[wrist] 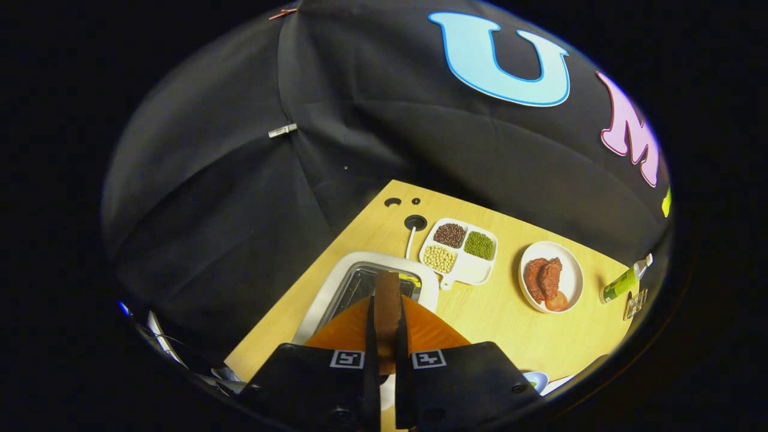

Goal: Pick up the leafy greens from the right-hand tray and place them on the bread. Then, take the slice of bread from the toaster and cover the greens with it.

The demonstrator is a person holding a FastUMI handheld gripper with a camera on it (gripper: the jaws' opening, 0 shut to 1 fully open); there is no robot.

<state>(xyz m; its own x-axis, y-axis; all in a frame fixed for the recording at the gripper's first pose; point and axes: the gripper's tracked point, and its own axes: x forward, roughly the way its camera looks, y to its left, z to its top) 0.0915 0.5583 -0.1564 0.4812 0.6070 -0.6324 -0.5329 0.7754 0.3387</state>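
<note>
Tongs [384, 336] clamped on the bread slice [387, 300], both fingers pressing its flat faces, slice held edge-on and upright between them, its brown crust edge pointing fwd. Makes sense: a thin slice gets pinched across its thickness, so it won't flop. Just beyond and below the fingertips sits the toaster [336, 285], pale body w/ dark slot open, so by my read the slice is fresh out of it or barely above it. Orange curved surface [432, 333] spreads either side of the fingers, right under them; can't tell what it is. Further ahead and to the right, on the worktop [480, 312]: a divided dish [461, 249] w/ three sorts of beans, kept apart by compartments. Right of that, a white plate [552, 277] w/ reddish-brown pieces and a round orange-red bit. Beyond it a green bottle [624, 282] lying tilted. Greens and bottom bread: can't make them out here. Judgement: we're in the 2nd half, carrying the cover slice; next it needs turning flat before it goes down, else it'll land on edge.
</note>
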